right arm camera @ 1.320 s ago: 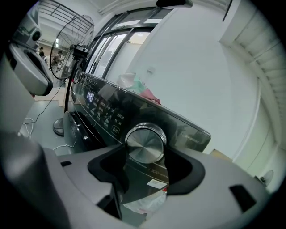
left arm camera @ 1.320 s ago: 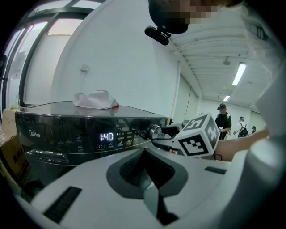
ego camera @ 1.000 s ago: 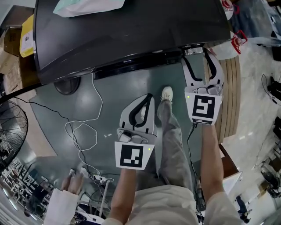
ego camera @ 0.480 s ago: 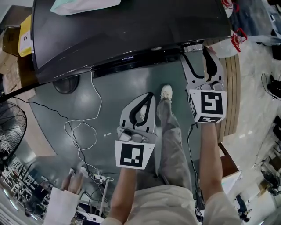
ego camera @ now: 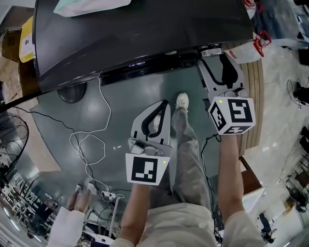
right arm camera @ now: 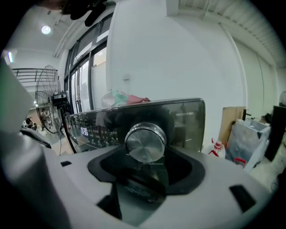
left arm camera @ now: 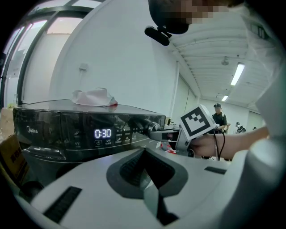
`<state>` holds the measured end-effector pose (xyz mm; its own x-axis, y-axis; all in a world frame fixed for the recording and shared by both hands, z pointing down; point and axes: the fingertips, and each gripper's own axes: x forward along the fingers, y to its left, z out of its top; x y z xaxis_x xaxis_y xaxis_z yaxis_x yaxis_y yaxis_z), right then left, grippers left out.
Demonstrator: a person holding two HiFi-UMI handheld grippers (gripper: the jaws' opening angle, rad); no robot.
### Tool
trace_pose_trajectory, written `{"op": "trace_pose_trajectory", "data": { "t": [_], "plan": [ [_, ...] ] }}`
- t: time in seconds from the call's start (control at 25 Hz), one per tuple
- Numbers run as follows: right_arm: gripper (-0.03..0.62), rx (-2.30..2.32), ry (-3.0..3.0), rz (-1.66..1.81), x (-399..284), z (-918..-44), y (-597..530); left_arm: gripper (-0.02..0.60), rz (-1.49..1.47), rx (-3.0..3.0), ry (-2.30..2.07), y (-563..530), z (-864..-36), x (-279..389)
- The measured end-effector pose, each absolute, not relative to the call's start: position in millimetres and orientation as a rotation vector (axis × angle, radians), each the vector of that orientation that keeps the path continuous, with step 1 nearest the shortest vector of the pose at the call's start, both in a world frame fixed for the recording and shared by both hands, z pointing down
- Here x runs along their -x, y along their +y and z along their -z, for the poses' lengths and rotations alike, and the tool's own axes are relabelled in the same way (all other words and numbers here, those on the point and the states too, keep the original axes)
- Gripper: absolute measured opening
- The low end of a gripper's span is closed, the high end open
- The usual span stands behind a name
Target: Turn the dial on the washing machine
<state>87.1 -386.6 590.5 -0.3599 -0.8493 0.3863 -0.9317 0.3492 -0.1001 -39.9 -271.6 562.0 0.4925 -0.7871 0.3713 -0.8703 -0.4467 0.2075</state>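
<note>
At right end of washing machine (ego camera: 145, 34) front panel, dial (right arm camera: 144, 142) sits pinched by right gripper (ego camera: 217, 55), left gripper (ego camera: 163, 107) pressed together, empty, well apart; knob looks stiff, smooth metal, prob. slippery, so hold rim, not face.

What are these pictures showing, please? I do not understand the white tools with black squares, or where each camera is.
A person stands at a black washing machine, holding two hand-held grippers; the squared cubes belong to them. One camera looks down from the person's head; two others look along each gripper's jaws. The right hand-held gripper grips the silver dial. The left hand-held gripper is shut and empty. A pale crumpled cloth lies on the machine.
</note>
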Motion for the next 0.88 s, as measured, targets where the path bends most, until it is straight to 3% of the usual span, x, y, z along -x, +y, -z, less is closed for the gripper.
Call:
{"op": "trace_pose_trajectory", "data": {
  "t": [0.88],
  "plan": [
    [0.278, -1.607, -2.476, -0.908, -87.3, -593.1, -386.6, 0.012, -0.322, -2.392, -1.4, -274.1, -559.9, 39.4]
  ]
}}
